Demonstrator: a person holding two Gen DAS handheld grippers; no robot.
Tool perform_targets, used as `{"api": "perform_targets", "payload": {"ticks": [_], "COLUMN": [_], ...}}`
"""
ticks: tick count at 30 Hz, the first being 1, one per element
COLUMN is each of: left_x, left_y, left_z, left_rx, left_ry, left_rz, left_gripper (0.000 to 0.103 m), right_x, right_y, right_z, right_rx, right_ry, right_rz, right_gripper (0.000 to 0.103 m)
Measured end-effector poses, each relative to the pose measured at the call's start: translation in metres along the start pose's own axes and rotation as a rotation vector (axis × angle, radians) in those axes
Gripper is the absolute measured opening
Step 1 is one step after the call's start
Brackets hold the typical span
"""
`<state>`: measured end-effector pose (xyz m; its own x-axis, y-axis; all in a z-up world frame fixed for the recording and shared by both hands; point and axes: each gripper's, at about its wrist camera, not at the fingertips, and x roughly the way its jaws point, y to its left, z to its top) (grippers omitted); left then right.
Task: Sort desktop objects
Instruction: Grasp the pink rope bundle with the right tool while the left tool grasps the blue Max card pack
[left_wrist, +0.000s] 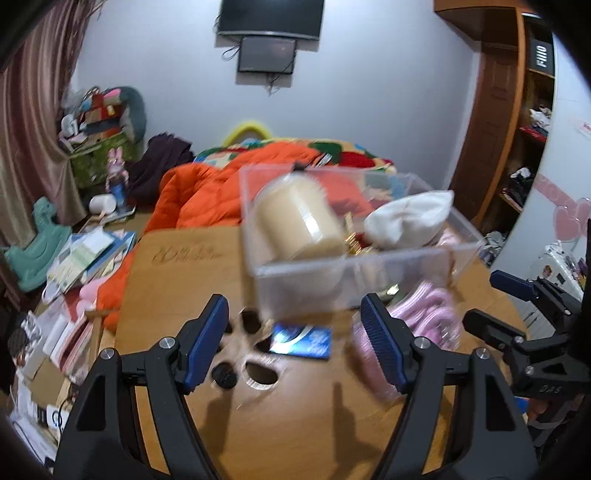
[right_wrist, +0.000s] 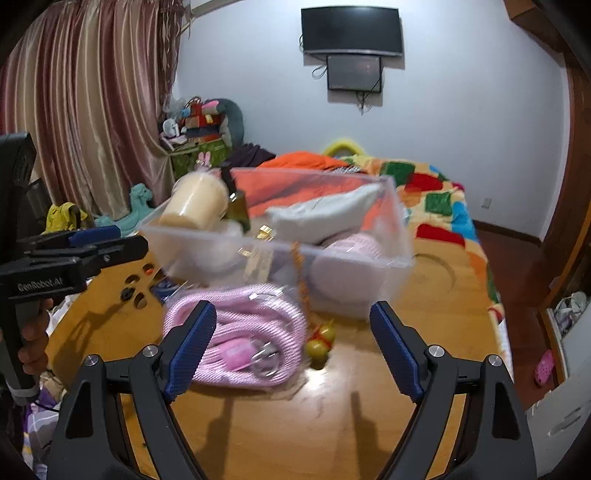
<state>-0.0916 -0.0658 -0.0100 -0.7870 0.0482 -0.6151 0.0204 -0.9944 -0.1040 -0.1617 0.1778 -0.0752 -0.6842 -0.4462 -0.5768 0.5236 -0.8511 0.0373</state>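
Both grippers hover spread & empty over the wooden counter (right_wrist: 332, 406): left gripper (left_wrist: 295, 339) near the blue card pack (left_wrist: 301, 341), right gripper (right_wrist: 291, 350) just above the pink rope coil (right_wrist: 236, 332).

Clear plastic bin (right_wrist: 369, 258) sits at the far side of the counter w/ stuff already in it: cream jar (left_wrist: 299, 221) tipped on its side at the left, white cloth bundle (left_wrist: 410, 218) on the right, something gold between them (too blurred to name).

Handling, as I judge it:
- Rope coil: soft, light, floppy, seems bagged in clear film, so prob. slippery. Pinch across the bunched strands mid-coil, not a single loop, or it'll trail.
- Small yellow figure (right_wrist: 321, 345), just right of the coil: hard, light, rounded; likely rolls. Grip across its body.
- Card pack: flat & stiff, tough to get under; take it by the edges.

Views differ: the left view shows the card pack plus the dark holes (left_wrist: 258, 373) cut in the counter near it; the yellow figure isn't visible there. Only the right view shows the figure, a dark green bottle (right_wrist: 236, 206) beside the jar, and pink stuff low in the bin.
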Motion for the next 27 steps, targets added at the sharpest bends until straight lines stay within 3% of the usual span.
{"api": "perform_targets", "payload": {"ticks": [10,14,18,21,23,25,27], "left_x": [0.008,0.009,0.009,0.01,0.012,0.014,0.016], "left_y": [0.036,0.043,0.045,0.043,0.041,0.036,0.032], "left_z": [-0.028,-0.031,-0.033,-0.033,-0.032,-0.032,-0.032], "left_rx": [-0.047,-0.058,-0.06,-0.05,-0.036,-0.012,0.007], "left_ry": [0.067,0.076,0.072,0.072,0.075,0.082,0.088], "left_rz": [0.016,-0.001,-0.022,-0.033,-0.036,-0.04,-0.045], "left_gripper": [0.074,0.074,0.074,0.074,0.074,0.074,0.074], "right_x": [0.023,0.038,0.049,0.057,0.057,0.055,0.052], "right_y": [0.049,0.065,0.08,0.092,0.093,0.088,0.082], "right_z": [-0.012,-0.015,-0.018,-0.024,-0.025,-0.024,-0.024], "right_rx": [-0.079,-0.129,-0.192,-0.268,-0.276,-0.267,-0.265], "right_ry": [0.065,0.102,0.109,0.112,0.113,0.109,0.113], "right_rz": [0.032,-0.012,-0.08,-0.151,-0.154,-0.174,-0.161], "right_gripper": [0.085,0.086,0.102,0.102,0.1,0.081,0.079]}}
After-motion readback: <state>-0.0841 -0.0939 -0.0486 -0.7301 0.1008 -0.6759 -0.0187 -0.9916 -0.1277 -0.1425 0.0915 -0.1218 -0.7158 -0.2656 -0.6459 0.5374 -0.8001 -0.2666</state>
